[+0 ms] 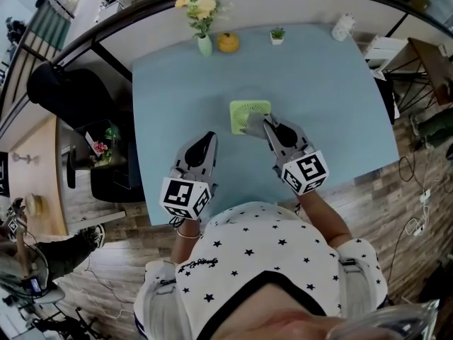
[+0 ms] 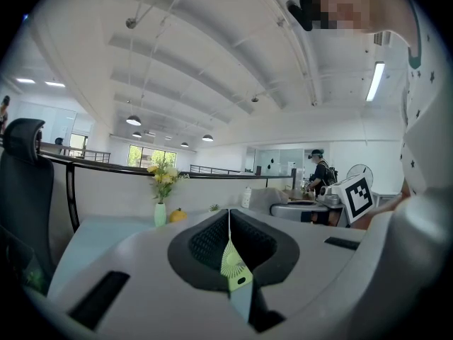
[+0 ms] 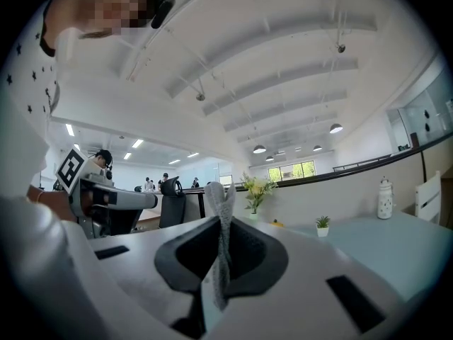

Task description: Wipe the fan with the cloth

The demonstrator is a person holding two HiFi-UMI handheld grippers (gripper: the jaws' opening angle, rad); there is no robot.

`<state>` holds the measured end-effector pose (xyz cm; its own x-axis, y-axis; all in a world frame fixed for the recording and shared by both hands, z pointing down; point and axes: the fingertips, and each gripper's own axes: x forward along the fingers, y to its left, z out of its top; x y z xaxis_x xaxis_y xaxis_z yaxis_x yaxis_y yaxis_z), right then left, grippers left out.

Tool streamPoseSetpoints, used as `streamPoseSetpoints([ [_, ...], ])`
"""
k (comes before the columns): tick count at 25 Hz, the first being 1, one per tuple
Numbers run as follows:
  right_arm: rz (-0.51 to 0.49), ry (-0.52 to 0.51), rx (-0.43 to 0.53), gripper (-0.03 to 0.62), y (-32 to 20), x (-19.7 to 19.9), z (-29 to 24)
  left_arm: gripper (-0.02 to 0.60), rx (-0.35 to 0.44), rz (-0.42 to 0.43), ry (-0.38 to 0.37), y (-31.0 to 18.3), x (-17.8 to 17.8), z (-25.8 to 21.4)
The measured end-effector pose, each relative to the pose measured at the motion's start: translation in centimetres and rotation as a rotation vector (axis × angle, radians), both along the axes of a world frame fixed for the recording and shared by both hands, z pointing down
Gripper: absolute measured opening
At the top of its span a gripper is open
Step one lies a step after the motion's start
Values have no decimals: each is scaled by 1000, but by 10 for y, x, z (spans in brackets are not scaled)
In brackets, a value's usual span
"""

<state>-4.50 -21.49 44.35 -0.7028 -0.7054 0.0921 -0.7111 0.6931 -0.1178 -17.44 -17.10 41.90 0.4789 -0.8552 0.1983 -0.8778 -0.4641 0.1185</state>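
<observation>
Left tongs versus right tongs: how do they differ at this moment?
The right tongs are shut on the cloth; the left tongs are shut and empty. The right tongs reach the fan; the left tongs sit short of it, over bare table. Both point away from the person.

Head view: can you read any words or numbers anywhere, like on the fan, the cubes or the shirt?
No text here can be read.
left gripper cube: black-and-white square pattern, no letters.
right gripper cube: the same kind of pattern, no letters.
shirt: one small line of script, too small to read.
fan: no print visible.
cloth: no print visible.
</observation>
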Motion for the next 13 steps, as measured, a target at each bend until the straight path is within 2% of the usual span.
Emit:
streamPoseSetpoints([
  [13, 4, -21, 0, 14, 5, 4, -4, 29, 1, 6, 0, 3, 5, -2],
])
